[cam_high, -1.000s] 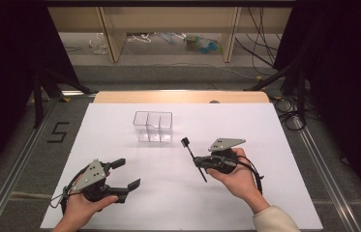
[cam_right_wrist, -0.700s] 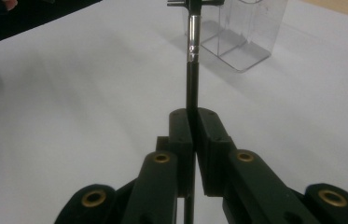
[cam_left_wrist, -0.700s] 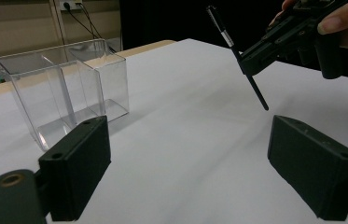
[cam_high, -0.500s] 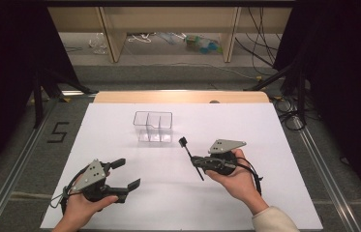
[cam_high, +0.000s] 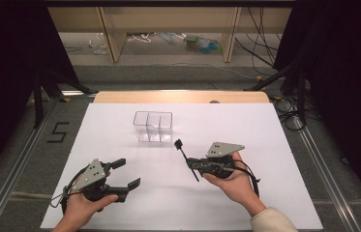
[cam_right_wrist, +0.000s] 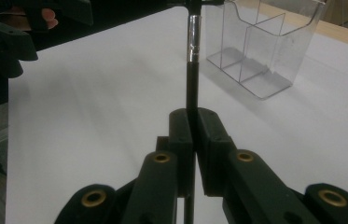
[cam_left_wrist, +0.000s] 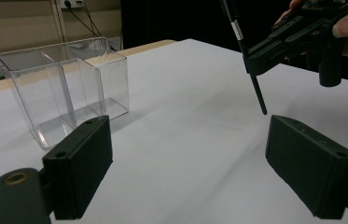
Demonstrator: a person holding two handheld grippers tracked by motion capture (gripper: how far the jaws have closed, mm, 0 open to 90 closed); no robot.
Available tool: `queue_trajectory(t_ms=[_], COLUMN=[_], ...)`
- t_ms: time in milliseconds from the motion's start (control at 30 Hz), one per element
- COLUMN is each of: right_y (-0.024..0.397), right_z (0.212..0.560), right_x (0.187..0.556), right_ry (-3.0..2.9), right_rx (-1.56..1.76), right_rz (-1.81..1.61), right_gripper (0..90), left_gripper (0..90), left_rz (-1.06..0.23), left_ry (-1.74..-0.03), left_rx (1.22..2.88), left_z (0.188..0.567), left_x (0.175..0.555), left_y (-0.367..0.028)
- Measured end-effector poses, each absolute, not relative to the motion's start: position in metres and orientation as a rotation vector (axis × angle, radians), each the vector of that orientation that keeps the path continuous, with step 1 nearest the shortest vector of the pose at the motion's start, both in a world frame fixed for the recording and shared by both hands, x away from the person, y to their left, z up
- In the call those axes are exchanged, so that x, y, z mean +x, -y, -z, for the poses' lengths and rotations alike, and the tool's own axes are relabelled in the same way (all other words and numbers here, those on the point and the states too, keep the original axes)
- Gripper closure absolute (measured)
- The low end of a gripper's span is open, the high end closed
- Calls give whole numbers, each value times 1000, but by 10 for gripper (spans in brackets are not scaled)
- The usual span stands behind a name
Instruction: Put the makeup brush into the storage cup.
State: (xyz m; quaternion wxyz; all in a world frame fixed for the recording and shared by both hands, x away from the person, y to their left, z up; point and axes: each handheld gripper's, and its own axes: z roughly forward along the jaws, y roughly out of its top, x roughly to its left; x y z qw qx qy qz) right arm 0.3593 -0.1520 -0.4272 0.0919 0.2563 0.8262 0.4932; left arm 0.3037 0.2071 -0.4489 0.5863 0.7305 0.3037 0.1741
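Observation:
A thin black stick [cam_high: 184, 153] with a silver band [cam_right_wrist: 193, 44] and a small black head is clamped in my right gripper [cam_high: 193, 165], which is shut on its shaft near the middle. The stick leans, with its head up toward a clear two-compartment box [cam_high: 153, 126] and its lower end [cam_left_wrist: 261, 103] close over the white sheet. In the right gripper view the pads [cam_right_wrist: 181, 130] press the shaft [cam_right_wrist: 191, 88] from both sides. At the front left my left gripper [cam_high: 128, 173] stands open, nothing between its jaws [cam_left_wrist: 195, 172]. The box [cam_left_wrist: 64, 88] looks empty.
A white sheet [cam_high: 246, 125] covers the table, with a wooden strip [cam_high: 183, 96] along its far edge. Metal rails [cam_high: 18, 159] run down both sides. Shelving and cables [cam_high: 265, 43] lie beyond the table. The left hand and its gripper [cam_right_wrist: 3, 42] show at the far left.

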Motion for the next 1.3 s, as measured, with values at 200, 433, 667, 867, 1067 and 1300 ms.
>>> queue_trajectory(t_ms=[200, 433, 667, 867, 1067, 1300], right_y=[150, 148, 148, 149, 149, 148], right_z=[430, 430, 431, 431, 431, 431], right_x=[358, 357, 356, 356, 357, 356], right_ry=[-2455, -2453, -2437, -2425, -2417, -2420], right_rx=[746, 740, 731, 739, 724, 732], right_rz=[-1485, -1518, -1525, -1528, -1534, -1543], right_gripper=[858, 858, 858, 858, 858, 858], left_gripper=[150, 158, 211, 227, 258, 330], left_rz=[-382, -359, -294, -265, -230, -197], left_ry=[-708, -707, -689, -669, -655, -667], left_rx=[1690, 1677, 1660, 1662, 1655, 1639], left_z=[448, 443, 438, 434, 434, 434], left_x=[305, 311, 322, 331, 338, 344], left_y=[-203, -192, -168, -147, -128, -113])
